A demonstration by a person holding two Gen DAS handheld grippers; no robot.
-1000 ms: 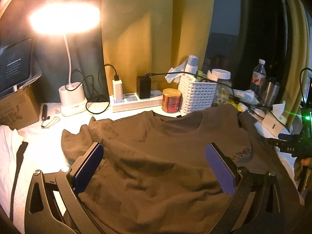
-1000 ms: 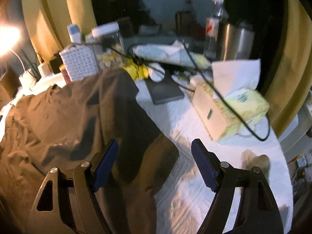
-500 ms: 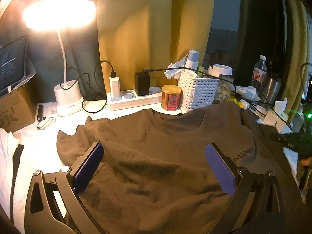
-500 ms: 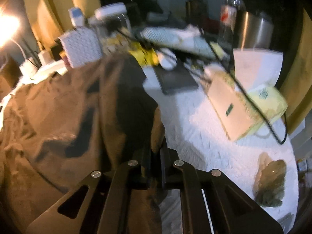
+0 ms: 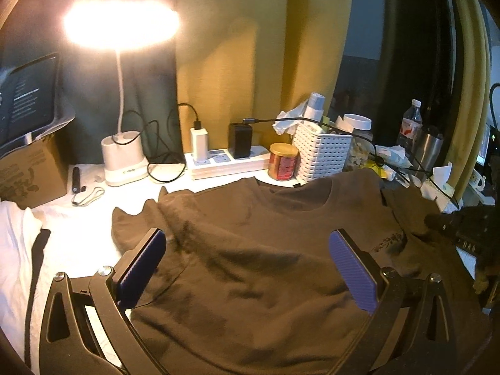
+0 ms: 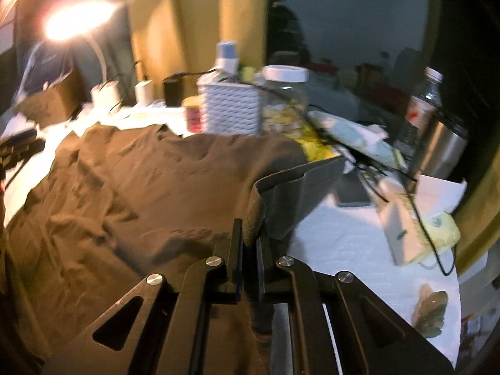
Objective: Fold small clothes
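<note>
While the left gripper [image 5: 247, 265] is hovering with jaws apart over the brown shirt [image 5: 265, 237] spread on the table [image 5: 90, 234], the right gripper [image 6: 250, 247] is clamping its lifted sleeve edge, likely soft, light, best pinched at hems.

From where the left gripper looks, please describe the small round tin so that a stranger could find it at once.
Start at the lit desk lamp and follow the back of the table right, past the white power strip. The tin stands just beyond it, beside the white woven basket. It alone there is red with a gold lid.
</note>
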